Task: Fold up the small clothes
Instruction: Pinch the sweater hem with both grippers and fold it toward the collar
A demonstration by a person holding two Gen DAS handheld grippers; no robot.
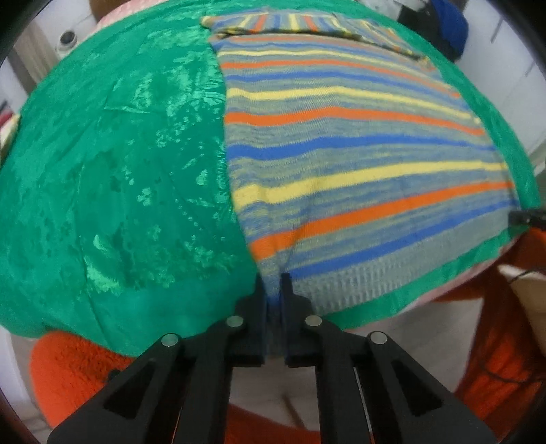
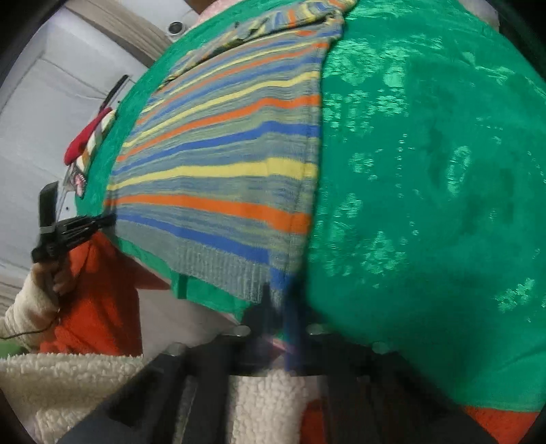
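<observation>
Sweater: I see a striped knit sweater (image 1: 358, 164), bands of grey, blue, yellow and orange, lying flat on the table with its ribbed hem at the near edge.
Table: it is draped in a shiny green cloth (image 1: 112, 177) with a woven pattern; the sweater covers one part, the rest of the cloth is bare.
Far end of sweater: a folded part with stripes running the other way (image 1: 290, 24) lies across the top.
Left fingers: my left gripper (image 1: 274, 290) has its fingers pinched together on the hem corner of the sweater, knit visible between them.
Right fingers: my right gripper (image 2: 278, 300) is blurred, but its fingers look closed on the other hem corner, striped fabric between them.
Other view of left: from the right wrist I see the left gripper at the sweater's edge, held by a hand (image 2: 51, 276) in a cream fleece sleeve (image 2: 27, 314).
Below the table: orange fabric (image 1: 78, 372) shows beneath the edge.
</observation>
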